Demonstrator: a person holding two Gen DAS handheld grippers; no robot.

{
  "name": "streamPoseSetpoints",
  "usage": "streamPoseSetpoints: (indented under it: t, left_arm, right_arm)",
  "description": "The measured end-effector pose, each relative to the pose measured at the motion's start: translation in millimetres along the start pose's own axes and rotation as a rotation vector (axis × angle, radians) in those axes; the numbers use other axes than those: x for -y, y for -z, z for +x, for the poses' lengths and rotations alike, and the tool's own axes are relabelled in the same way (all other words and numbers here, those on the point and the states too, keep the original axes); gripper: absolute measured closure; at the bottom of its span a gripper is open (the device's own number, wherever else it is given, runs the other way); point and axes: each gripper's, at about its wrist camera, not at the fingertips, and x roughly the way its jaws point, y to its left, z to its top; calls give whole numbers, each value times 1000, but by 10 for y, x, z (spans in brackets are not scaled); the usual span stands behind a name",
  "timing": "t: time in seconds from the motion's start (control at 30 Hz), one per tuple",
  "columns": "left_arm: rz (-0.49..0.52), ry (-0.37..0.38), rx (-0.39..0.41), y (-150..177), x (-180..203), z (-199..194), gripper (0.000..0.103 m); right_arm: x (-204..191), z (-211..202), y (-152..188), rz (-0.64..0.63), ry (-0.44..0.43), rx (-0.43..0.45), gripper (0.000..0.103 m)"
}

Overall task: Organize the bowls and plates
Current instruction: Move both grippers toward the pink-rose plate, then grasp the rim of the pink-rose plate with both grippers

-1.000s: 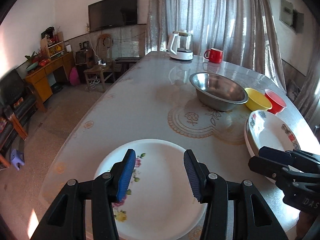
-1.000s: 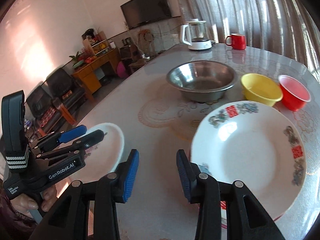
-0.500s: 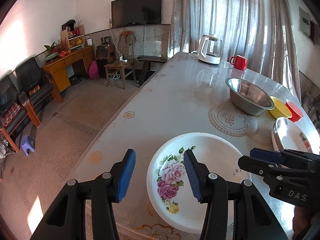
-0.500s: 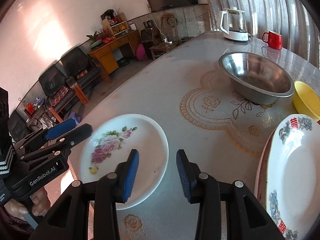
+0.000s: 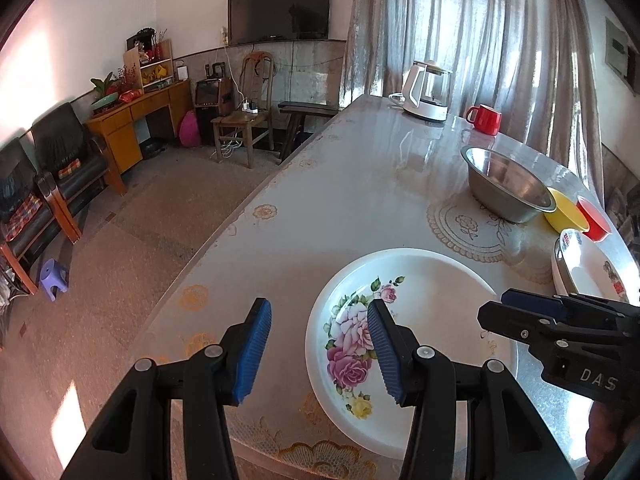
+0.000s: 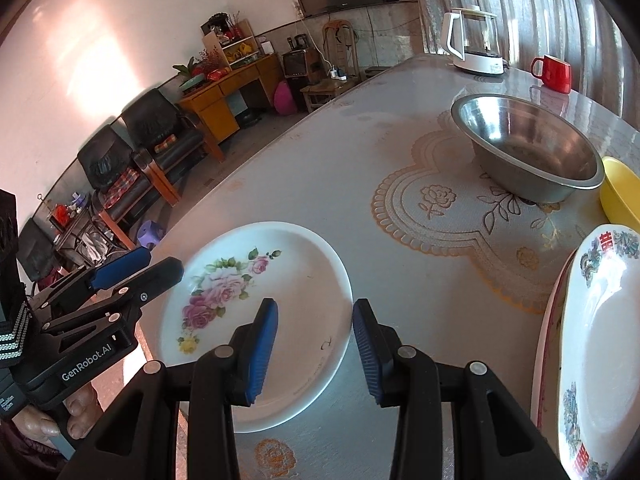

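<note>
The rose plate (image 6: 280, 300) lies flat near the near edge of the desk (image 5: 340, 200), close to the left-hand rim; both tongs hang above it, wide and holding nothing; the left tongs (image 5: 318, 350) sit over the plate's left rim with one blue pad above the bare desk and the other above the flowers, while the right tongs (image 6: 314, 354) straddle the plate's near right rim; whether any pad touches the plate I cannot tell.

The chief risk, as I judge it, is the edge; the plate rests so near the desk's near edge that a push from either side, rather than a clean pinch on the rim, could slide it over the glossy covering and off onto the floor; a shallow glazed rim gives ribbed pads little to bite on, so a grip taken too far out may slip as the plate lifts and tilts.

The two tongs are also close together over one plate; if both close in at once they may knock each other or lever the plate up unevenly.

Toward the right edge of the desk stands the stack of plates (image 6: 600, 340) with red characters, with the yellow bowl (image 5: 566, 214), red bowl (image 5: 594, 224) and steel basin (image 5: 506, 186) beyond it toward the far edge; carrying the rose plate across low could clip that stack's rim or the yellow bowl; setting it down off-centre would leave the pile lopsided.
</note>
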Motion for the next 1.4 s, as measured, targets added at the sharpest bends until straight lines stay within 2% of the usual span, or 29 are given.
streamPoseSetpoints:
  t: [0.17,0.43,0.53,0.6,0.9,1.13,1.4]
  left_arm:
    - [7,7,-24,52,-7,65,52]
    - [-77,146,-86,232,-132,208,52]
    - [-80,170,-79,268,-108,225,56]
    - [-80,206,-81,263,-76,217,63]
    - [-89,176,-68,293,-19,200,64]
    - [-60,187,-50,277,56,145,64]
    - [-29,194,-40,252,152,110,64]
  right_arm:
    - [38,24,25,14,-3,-6,64]
    - [95,105,97,38,-24,-25,65]
    - [78,146,121,31,-30,-35,68]
    - [48,148,131,14,-22,-24,69]
    - [21,135,163,-11,-24,-15,69]
    - [51,100,171,-31,15,-2,70]
    - [151,25,204,7,9,9,70]
